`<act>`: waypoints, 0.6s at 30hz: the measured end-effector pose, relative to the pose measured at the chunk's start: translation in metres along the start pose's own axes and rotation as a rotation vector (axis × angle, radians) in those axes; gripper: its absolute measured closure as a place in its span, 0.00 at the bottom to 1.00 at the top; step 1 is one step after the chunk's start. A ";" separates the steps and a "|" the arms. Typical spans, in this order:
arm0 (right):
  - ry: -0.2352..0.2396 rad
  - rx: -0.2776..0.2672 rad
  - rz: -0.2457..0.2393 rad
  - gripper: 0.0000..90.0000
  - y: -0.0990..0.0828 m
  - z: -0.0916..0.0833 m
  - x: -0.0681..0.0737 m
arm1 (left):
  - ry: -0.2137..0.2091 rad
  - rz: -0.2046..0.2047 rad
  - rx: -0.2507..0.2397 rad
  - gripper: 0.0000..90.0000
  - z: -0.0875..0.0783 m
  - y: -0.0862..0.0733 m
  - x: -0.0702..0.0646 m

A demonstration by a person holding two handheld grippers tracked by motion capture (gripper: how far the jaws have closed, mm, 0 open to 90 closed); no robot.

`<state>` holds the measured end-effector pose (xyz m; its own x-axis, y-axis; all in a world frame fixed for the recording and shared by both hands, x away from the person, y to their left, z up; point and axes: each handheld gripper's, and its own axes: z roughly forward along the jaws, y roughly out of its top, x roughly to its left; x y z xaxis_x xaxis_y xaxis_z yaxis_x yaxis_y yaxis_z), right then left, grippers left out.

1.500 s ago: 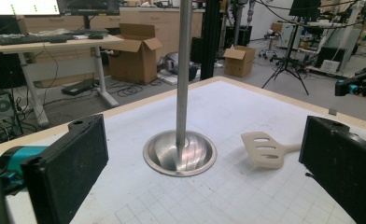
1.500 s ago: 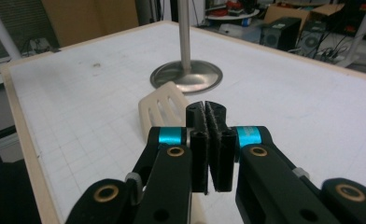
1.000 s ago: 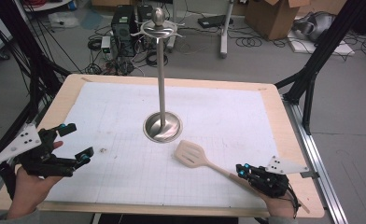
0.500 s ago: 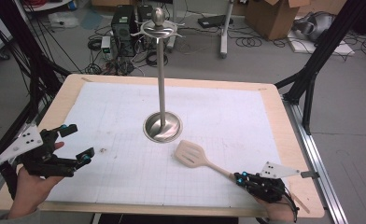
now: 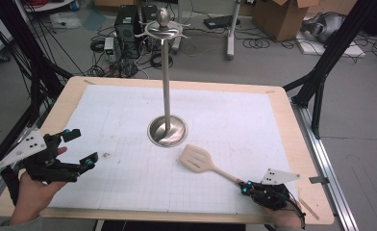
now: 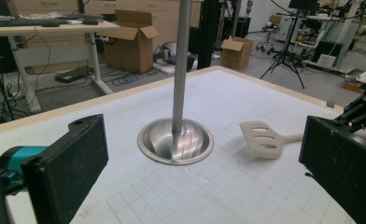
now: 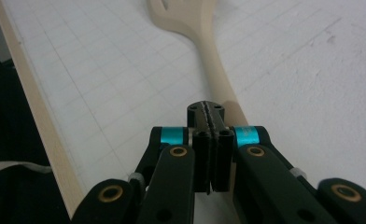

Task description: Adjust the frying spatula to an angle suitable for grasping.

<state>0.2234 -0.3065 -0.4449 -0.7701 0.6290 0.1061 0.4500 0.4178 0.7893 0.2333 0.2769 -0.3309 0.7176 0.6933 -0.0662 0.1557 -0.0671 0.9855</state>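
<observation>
- Right gripper [image 5: 243, 186] has its jaws pressed fully together; in the right gripper view [image 7: 206, 109] the two pads meet face to face, with no gap you could use.
- From one second ago it has shifted only a little, toward your edge of the table [image 5: 76, 86], and the jaws were already closed then.
- The slotted spatula [image 5: 196, 159] has kept its place. Its handle runs away straight ahead of the jaw tips, and its near end passes just under them, slightly to their right [image 7: 209, 60].
- You cannot tell from these pictures whether the tips nip the handle end or only rest over it. My judgement is that the pick-up is not yet secure, so check it before you lift.
- Left gripper [image 5: 83, 146] stands wide with nothing between the jaws, well apart from the spatula, and it has not moved.
- The steel utensil stand [image 5: 167, 86] with hooks at its top rises beyond the spatula's blade and is probably where it must hang.
- No brand, label or writing can be read; the white mat [image 5: 119, 120] carries only a printed grid.
</observation>
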 end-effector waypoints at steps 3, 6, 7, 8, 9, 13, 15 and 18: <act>-0.008 0.034 -0.008 1.00 0.000 0.003 0.001 | 0.005 -0.004 -0.002 0.02 -0.001 0.000 0.001; -0.023 0.044 -0.008 1.00 -0.001 0.004 0.000 | 0.005 -0.003 0.000 0.02 -0.001 0.000 0.001; -0.023 0.044 -0.008 1.00 -0.001 0.004 0.000 | 0.006 -0.003 -0.001 0.02 -0.001 0.000 0.001; -0.032 0.044 -0.013 1.00 -0.001 0.005 0.000 | 0.006 0.001 0.003 0.02 -0.001 0.000 0.001; -0.030 0.047 -0.014 1.00 -0.001 0.005 -0.001 | 0.006 0.001 0.003 0.02 -0.001 0.000 0.001; -0.046 0.056 -0.021 1.00 0.000 0.007 -0.001 | 0.007 0.000 0.003 0.02 -0.001 -0.001 0.001; -0.048 0.054 -0.023 1.00 0.000 0.007 -0.001 | 0.007 -0.003 0.002 0.02 -0.001 -0.001 0.002; -0.060 0.052 -0.030 1.00 0.000 0.006 -0.002 | 0.008 -0.002 0.001 0.02 -0.001 -0.001 0.001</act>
<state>0.2279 -0.3036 -0.4489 -0.7557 0.6533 0.0453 0.4514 0.4695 0.7588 0.2333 0.2789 -0.3313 0.7121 0.6989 -0.0667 0.1576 -0.0665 0.9853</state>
